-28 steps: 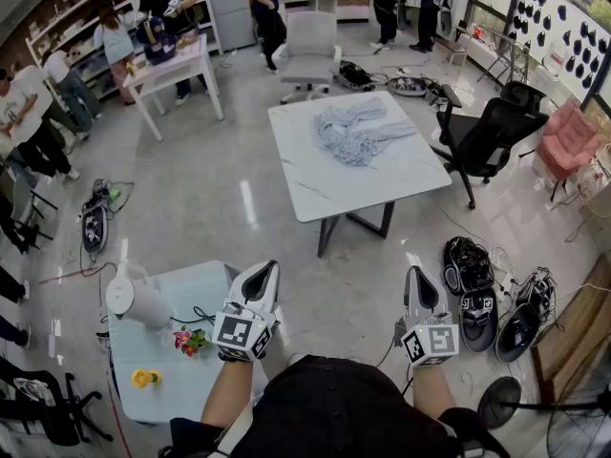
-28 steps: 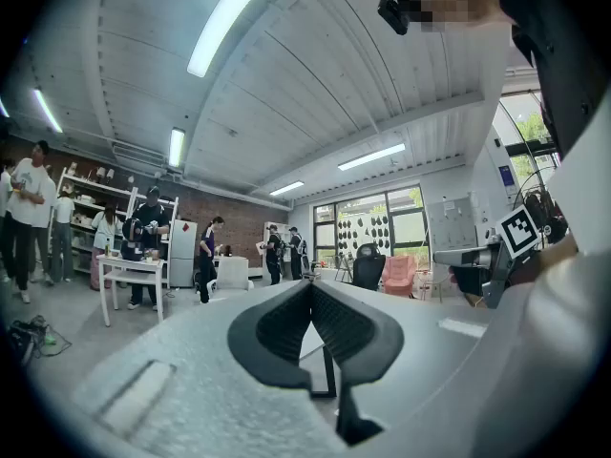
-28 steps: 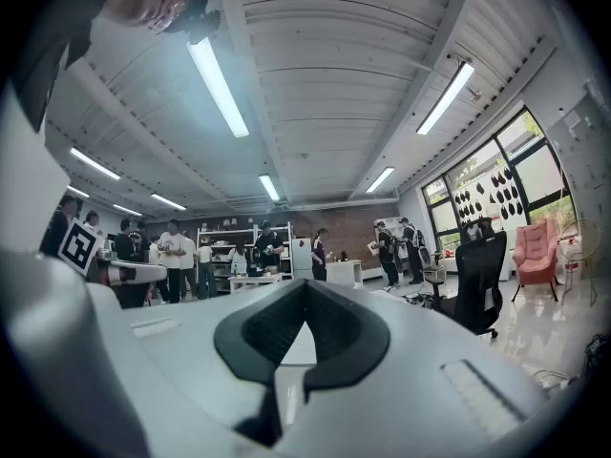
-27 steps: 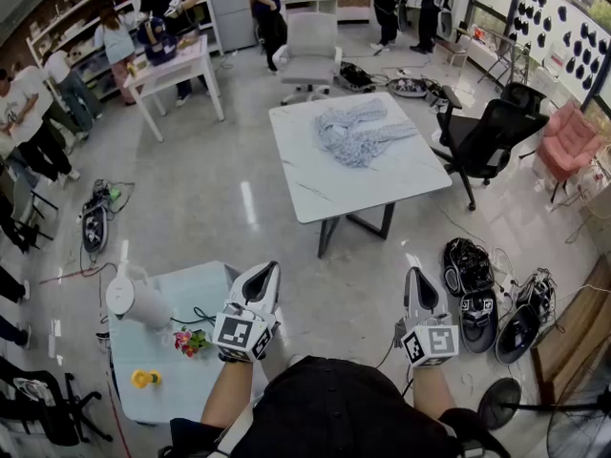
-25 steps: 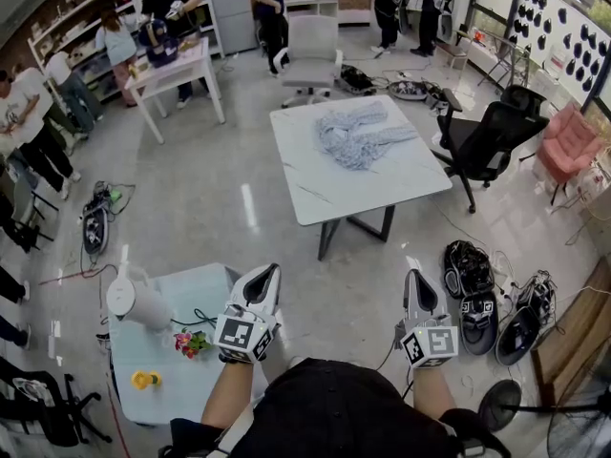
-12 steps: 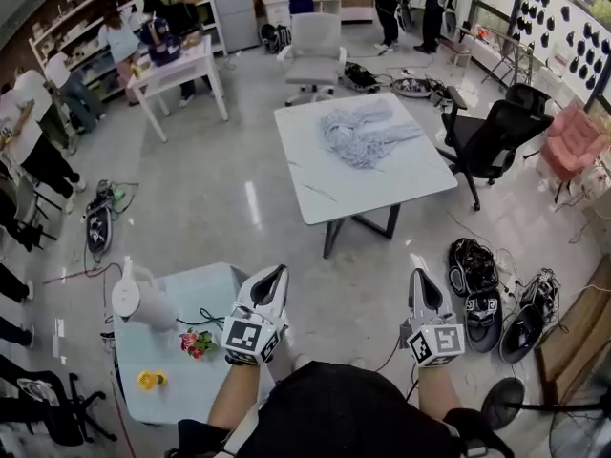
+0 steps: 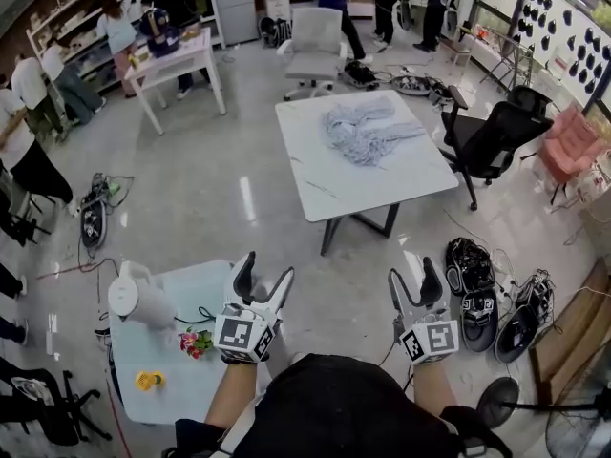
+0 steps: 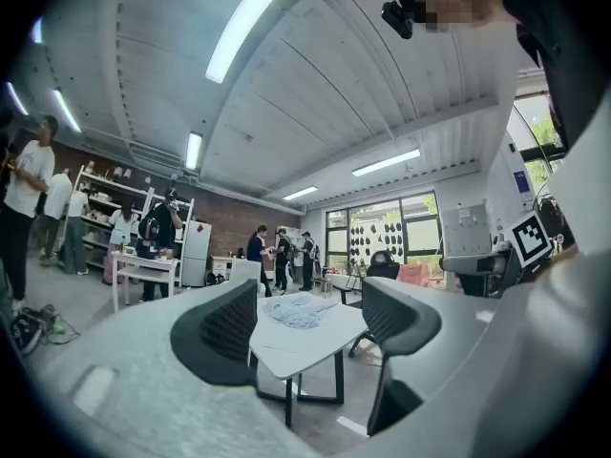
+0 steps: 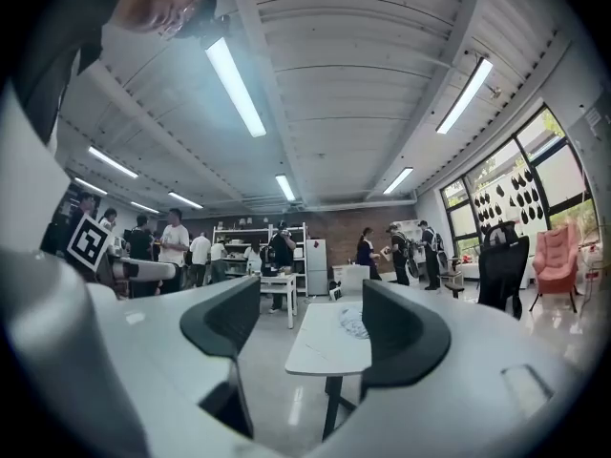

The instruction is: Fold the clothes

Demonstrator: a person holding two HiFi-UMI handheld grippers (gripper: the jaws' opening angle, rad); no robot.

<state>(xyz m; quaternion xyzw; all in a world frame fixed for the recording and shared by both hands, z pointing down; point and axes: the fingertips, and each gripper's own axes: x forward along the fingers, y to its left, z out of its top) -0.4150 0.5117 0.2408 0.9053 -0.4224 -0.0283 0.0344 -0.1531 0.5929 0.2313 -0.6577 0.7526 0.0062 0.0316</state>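
My left tongs (image 7: pixel 266 266) and my right tongs (image 7: pixel 412 271): both wide, jaws just been opening, nothing between them. Both point level. Crumpled grey clothes (image 7: pixel 368 130) lie on white table (image 7: pixel 334 189), well apart from tongs, unfolded.

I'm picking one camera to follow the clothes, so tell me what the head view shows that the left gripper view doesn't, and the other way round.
Only the head view shows the small side table beside the person, with a white kettle, a yellow object and flowers on it. Only the left gripper view shows the ceiling light strips. Both show the white table with the crumpled garment lying on it. Both also show the left gripper, whose jaws have just been opening and stand apart with nothing between them.
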